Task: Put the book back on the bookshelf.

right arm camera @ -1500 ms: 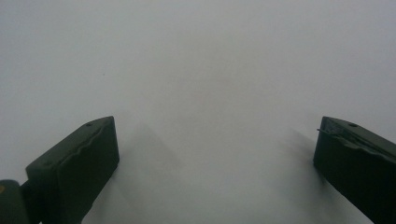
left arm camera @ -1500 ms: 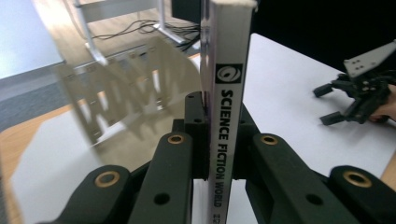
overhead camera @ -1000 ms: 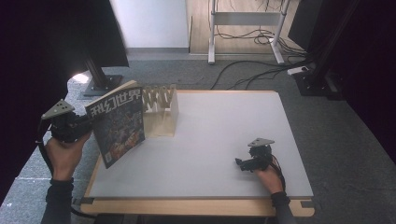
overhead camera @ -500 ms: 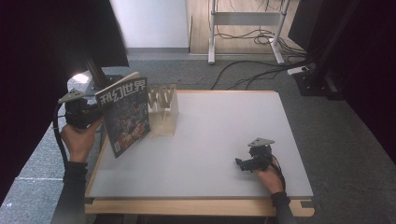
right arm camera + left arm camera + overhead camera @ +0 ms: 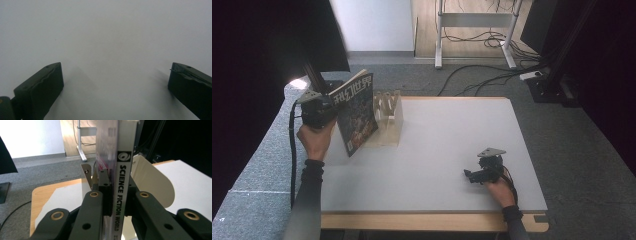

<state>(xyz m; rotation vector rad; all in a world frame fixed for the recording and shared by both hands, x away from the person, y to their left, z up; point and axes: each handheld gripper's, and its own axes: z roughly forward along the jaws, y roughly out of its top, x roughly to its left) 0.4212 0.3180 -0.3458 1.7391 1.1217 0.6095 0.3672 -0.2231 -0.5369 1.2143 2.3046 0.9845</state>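
High view. Left gripper (image 5: 328,106), left of frame at the table's edge: clamped on the spine of a magazine (image 5: 357,112), held upright and clear of the table (image 5: 437,150), just left of a wooden slotted rack (image 5: 388,117). Right gripper (image 5: 479,175), lower right: resting on bare table.

Left gripper view. Jaws pinch the spine, lettered "SCIENCE FICTION WORLD"; pale rack dividers (image 5: 155,182) stand behind.

Right gripper view. Jaws spread wide, nothing between them, white surface beneath.

Status: magazine lifted; judged bound for the rack, not yet slotted.
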